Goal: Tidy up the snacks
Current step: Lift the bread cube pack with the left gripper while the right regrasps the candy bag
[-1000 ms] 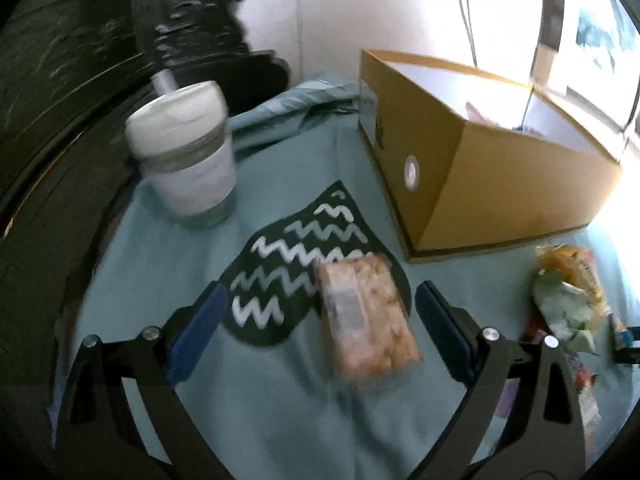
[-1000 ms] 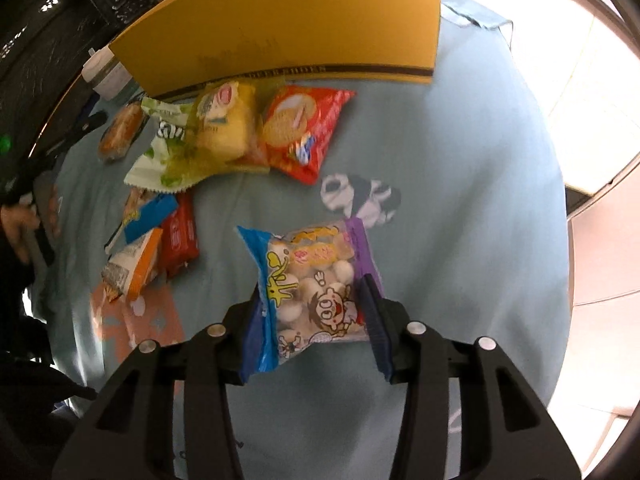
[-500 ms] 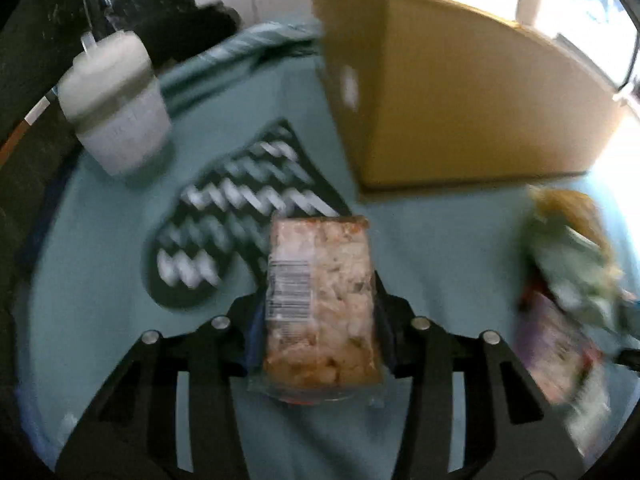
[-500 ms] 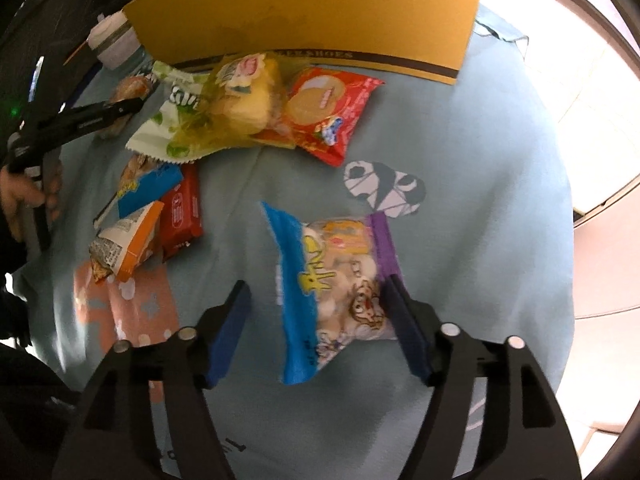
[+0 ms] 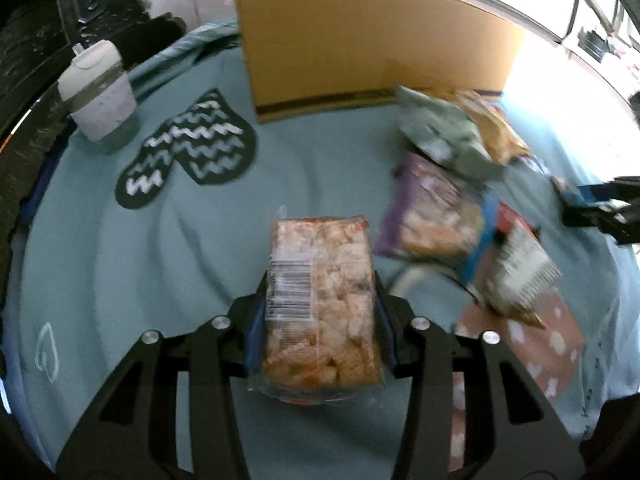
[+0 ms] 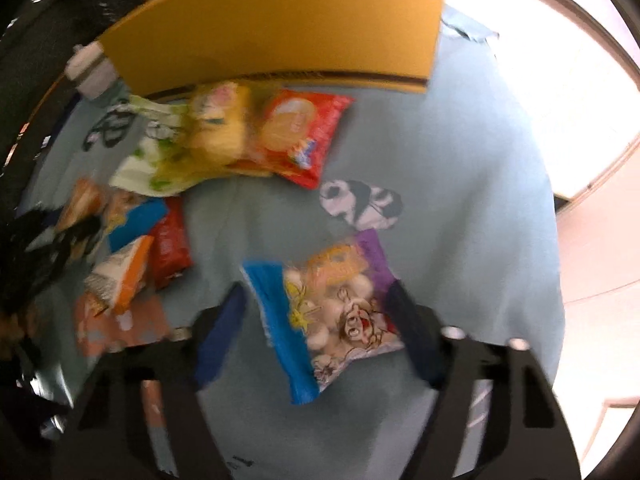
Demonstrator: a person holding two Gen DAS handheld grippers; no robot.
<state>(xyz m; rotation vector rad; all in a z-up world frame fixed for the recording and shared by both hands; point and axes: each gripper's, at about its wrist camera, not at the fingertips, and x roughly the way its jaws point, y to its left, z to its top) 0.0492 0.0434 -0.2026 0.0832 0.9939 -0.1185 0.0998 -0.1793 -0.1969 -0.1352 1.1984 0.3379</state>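
My left gripper is shut on a clear-wrapped orange crispy snack bar and holds it above the teal cloth. My right gripper is open, its fingers standing either side of a blue and purple marshmallow bag that lies on the cloth. A yellow cardboard box stands at the far side; it also shows in the right wrist view. A pile of snack packets lies before the box: green, yellow, red.
A white lidded cup stands at the back left by a black zigzag patch. More small packets lie left of the right gripper. A panda patch marks the cloth. The table edge curves at the right.
My left gripper closed on the snack bar and swung right, away from the cup. My right gripper opened and released the marshmallow bag, which now lies on the cloth.
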